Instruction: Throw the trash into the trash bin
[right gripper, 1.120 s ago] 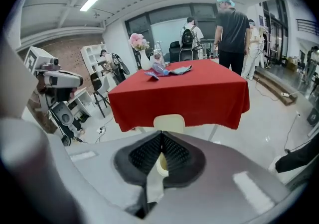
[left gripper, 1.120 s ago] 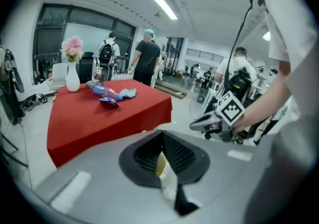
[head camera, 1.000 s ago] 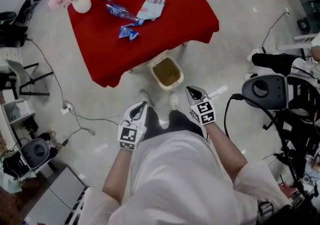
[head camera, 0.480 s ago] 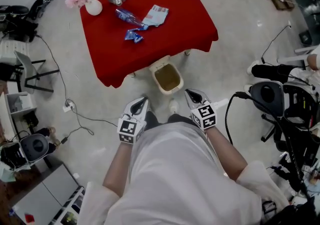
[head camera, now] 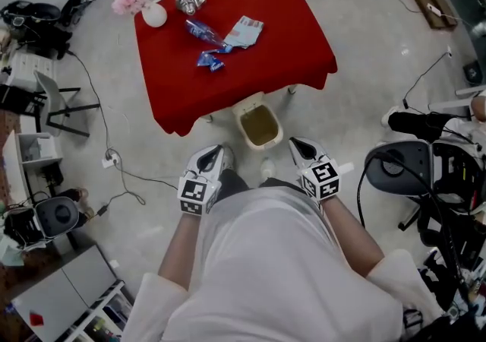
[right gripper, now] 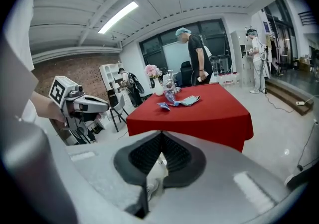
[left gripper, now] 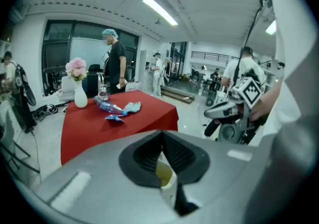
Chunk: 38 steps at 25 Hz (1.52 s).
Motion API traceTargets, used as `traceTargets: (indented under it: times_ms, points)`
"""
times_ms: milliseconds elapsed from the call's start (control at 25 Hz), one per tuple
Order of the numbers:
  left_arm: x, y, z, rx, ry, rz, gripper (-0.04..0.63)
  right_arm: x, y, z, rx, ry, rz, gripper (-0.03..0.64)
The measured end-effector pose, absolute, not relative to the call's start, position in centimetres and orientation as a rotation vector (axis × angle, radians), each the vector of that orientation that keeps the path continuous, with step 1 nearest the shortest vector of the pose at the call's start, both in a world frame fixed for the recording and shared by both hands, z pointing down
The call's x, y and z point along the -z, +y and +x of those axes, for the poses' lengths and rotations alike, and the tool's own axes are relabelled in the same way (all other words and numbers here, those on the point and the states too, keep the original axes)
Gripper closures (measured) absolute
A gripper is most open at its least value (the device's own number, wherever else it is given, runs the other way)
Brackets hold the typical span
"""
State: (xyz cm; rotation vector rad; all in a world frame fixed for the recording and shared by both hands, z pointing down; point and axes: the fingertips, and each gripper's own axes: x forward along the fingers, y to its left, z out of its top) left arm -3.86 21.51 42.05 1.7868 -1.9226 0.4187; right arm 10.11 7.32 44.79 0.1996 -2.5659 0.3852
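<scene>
The left gripper [head camera: 213, 154] has its jaws pressed together on nothing. On the red tabletop [head camera: 175, 82] lie three pieces of trash: one clear plastic bottle [head camera: 202, 30], one blue wrapper [head camera: 210, 62] and one pale packet [head camera: 245, 30], its print too small to read. One trash bin [head camera: 260, 125] stands on the floor at the tabletop's near edge. The right gripper [head camera: 299, 147] likewise has its jaws closed and empty.

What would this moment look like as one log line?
left gripper: shut, empty | right gripper: shut, empty | bottle, wrappers: on red table | trash bin: on floor by red table
</scene>
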Motion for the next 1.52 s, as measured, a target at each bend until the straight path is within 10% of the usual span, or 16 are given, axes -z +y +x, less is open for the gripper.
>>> traceTargets:
  times_ms: [1520]
  points:
    - [-51.7, 8.0, -26.6, -0.930, -1.419, 2.173, 0.515, -43.6, 4.6, 0.8, -0.571, -2.443, 0.862, 0.615]
